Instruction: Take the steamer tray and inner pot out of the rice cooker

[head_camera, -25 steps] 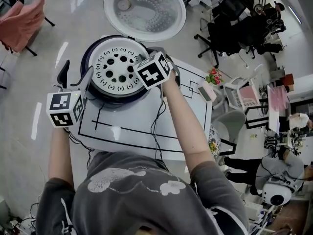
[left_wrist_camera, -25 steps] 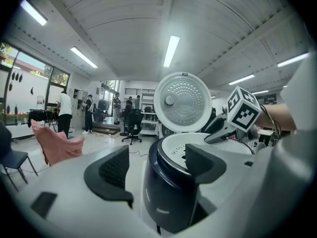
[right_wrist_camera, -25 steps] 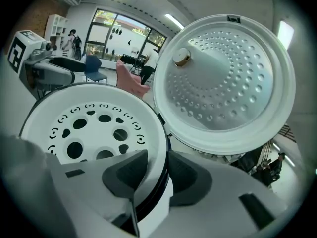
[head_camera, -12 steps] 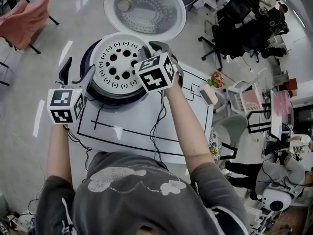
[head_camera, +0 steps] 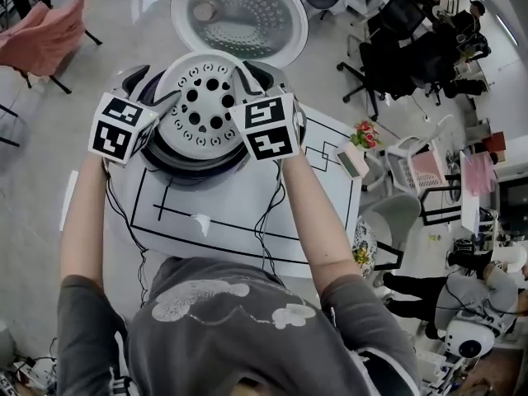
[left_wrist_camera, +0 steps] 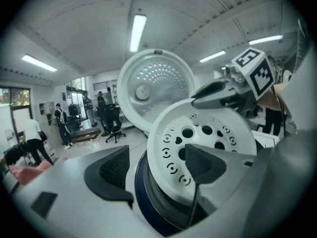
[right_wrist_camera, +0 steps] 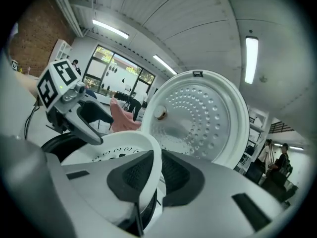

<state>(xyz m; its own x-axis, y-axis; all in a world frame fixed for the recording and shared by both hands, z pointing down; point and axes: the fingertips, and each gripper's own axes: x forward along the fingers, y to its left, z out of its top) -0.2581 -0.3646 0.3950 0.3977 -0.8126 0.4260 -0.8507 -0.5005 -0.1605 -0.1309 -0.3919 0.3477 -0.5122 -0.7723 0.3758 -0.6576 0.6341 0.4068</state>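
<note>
The white steamer tray [head_camera: 202, 106], with round holes, sits tilted above the dark rice cooker [head_camera: 190, 162]. My right gripper [head_camera: 249, 77] is shut on the tray's right rim. Its jaws have just been closing with that rim between them, and in the right gripper view [right_wrist_camera: 148, 178] the pads pinch the white rim [right_wrist_camera: 153, 155]. My left gripper [head_camera: 157, 91] is open at the tray's left edge. In the left gripper view [left_wrist_camera: 158, 170] the tray [left_wrist_camera: 208, 133] lies past the right pad, and no pad presses on it. The tray hides the inner pot.
The cooker's lid [head_camera: 239, 11] stands open behind the pot. The cooker rests on a white sheet with black lines [head_camera: 223, 217]. A small device [head_camera: 351, 159] lies at the sheet's right edge. A pink chair [head_camera: 45, 31] is far left, and office chairs and people are at the right.
The right gripper has lifted the tray's right rim, so the tray stands higher and tilted. The left gripper has swung from the table's left side in to the cooker's left edge.
</note>
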